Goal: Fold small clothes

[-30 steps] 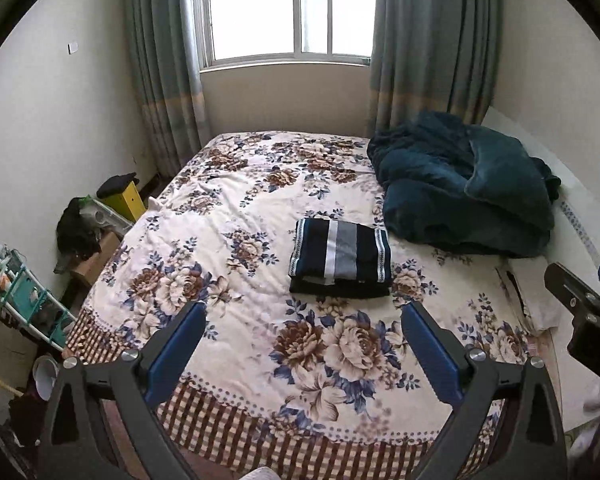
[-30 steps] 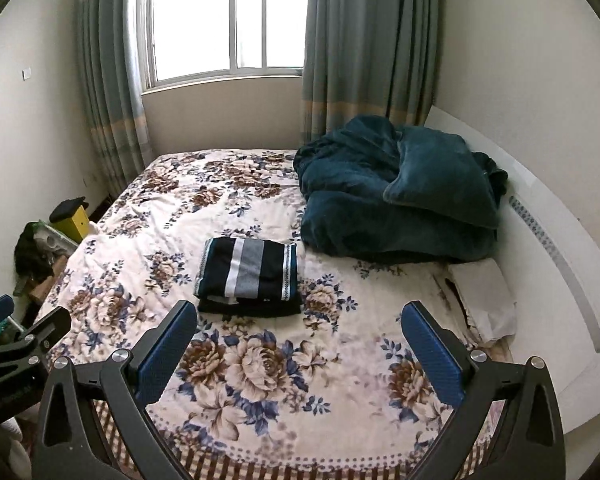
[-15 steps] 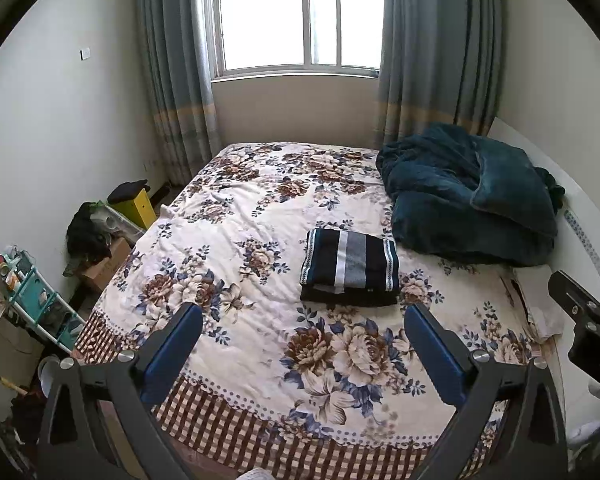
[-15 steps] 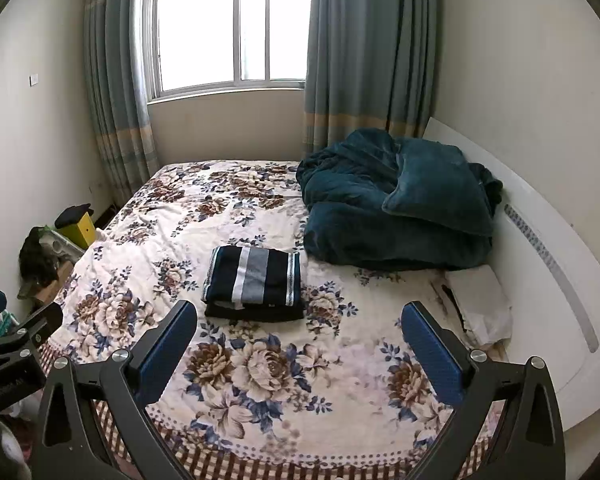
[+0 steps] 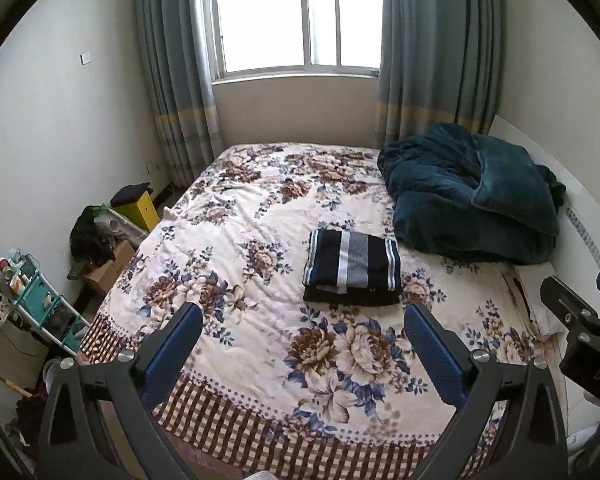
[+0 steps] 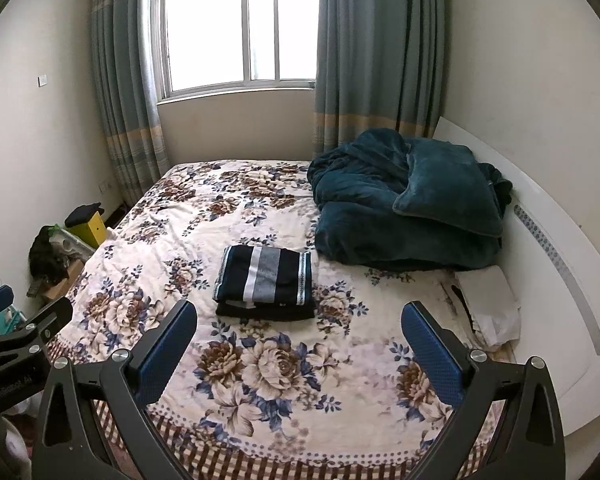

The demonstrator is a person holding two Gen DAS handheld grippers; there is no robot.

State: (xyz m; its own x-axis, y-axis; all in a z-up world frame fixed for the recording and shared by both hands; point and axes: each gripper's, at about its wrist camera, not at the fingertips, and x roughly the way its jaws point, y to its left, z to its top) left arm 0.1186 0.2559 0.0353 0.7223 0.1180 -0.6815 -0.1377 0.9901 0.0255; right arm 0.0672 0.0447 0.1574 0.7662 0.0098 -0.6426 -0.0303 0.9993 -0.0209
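Folded navy-and-grey striped garment (image 5: 352, 266) lies mid-bed on the floral quilt (image 5: 236, 320), long axis crosswise, ahead of both empty tools. Left gripper (image 5: 304, 338) and right gripper (image 6: 300, 338) hang wide apart above the foot edge, about equally near.

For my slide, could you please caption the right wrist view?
Open right claw held above the floral bed, facing a folded striped garment beside a teal blanket.
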